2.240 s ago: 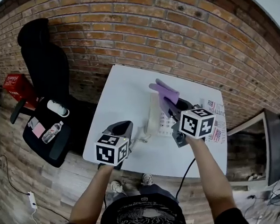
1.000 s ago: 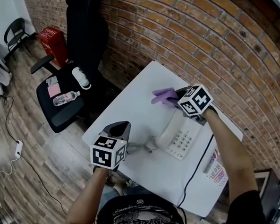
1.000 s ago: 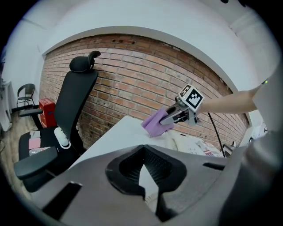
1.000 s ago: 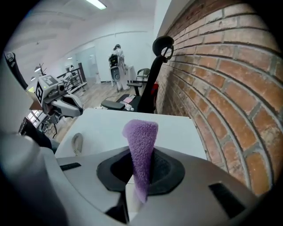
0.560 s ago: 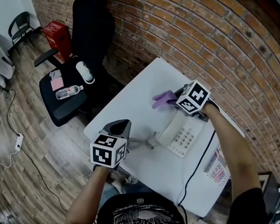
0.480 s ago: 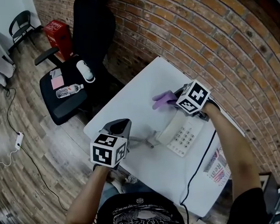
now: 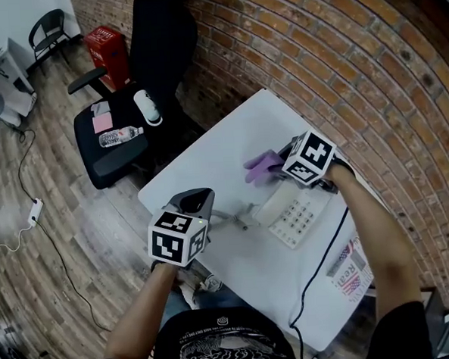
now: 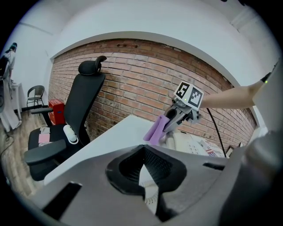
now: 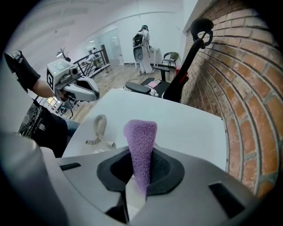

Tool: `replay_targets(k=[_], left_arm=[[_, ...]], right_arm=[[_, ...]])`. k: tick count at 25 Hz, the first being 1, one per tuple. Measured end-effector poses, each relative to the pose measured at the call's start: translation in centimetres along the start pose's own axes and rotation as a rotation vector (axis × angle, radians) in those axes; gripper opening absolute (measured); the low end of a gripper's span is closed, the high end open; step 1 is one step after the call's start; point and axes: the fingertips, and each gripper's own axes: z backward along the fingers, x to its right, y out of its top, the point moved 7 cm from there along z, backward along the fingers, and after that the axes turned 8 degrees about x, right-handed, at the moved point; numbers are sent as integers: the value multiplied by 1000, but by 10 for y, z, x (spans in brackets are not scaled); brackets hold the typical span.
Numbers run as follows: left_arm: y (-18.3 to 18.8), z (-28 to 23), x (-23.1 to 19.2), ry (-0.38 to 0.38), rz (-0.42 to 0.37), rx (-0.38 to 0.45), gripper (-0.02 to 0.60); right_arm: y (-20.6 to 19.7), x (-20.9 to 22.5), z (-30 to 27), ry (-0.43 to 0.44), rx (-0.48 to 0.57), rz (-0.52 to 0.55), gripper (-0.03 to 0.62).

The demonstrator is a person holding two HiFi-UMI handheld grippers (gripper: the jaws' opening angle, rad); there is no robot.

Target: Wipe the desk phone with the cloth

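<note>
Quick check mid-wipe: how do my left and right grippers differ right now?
The right gripper has its jaws shut on the purple cloth; the left gripper has its jaws shut on nothing. The right gripper is at the desk phone's far end near the brick wall; the left gripper is at the table's near edge, apart from the phone. Both carry a marker cube.

Brick wall (image 7: 368, 45) meets wooden floor (image 7: 54, 246) (black office chair (image 7: 125, 164) alongside).
</note>
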Motion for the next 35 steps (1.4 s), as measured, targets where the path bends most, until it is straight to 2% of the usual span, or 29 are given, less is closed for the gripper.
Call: replay_targets(k=[7,15,24,35], left_arm=[[-8,21,3,30,-7,-9,6],[-9,37,3,13,-13,-9,6],[-9,65,-11,-18,-10,-4,6],[-17,101,-23,-49,-14,-17,6]], right_arm=[[4,-23,-8,36,-20,39,46],[9,-47,-15,39,-44,56,46],[17,-80,-29,16,-62,2,46],[23,-115,-40,-27,-31,-76,46]])
